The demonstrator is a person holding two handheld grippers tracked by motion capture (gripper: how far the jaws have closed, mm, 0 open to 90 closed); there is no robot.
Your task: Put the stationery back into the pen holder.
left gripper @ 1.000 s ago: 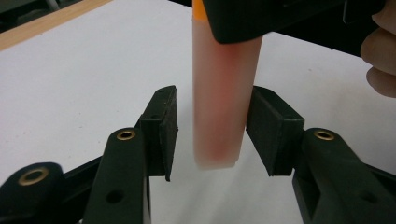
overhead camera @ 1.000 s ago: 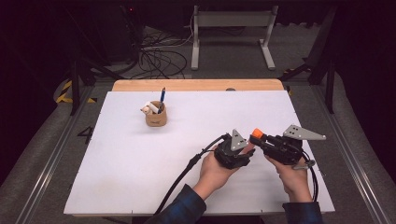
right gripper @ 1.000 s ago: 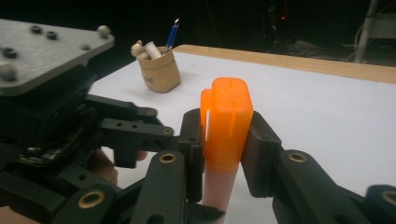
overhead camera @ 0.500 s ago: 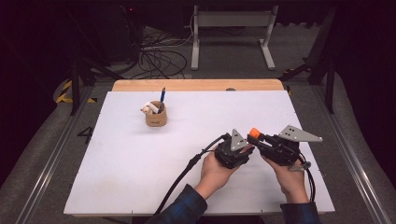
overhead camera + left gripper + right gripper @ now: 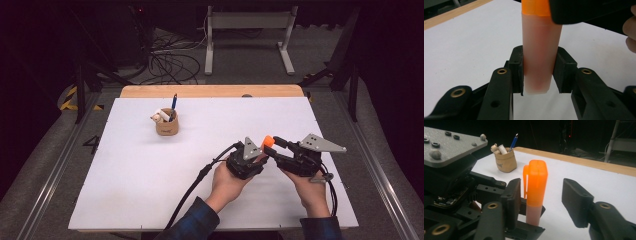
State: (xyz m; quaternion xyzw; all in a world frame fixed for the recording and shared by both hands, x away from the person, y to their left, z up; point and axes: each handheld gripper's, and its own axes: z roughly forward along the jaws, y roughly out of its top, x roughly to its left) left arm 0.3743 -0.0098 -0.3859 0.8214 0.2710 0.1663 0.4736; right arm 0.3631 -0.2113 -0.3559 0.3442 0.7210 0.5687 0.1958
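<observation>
left claw point(image 5: 537, 72) clamps marker point(image 5: 539, 52) | right claw point(image 5: 546, 205) apart around cap point(image 5: 536, 182)

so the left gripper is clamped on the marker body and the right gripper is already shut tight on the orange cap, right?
Not quite. The left gripper is clamped on the marker body, but the right gripper is open: in the right gripper view one jaw sits beside the orange cap and the other stands clear of it, with a gap between.
</observation>
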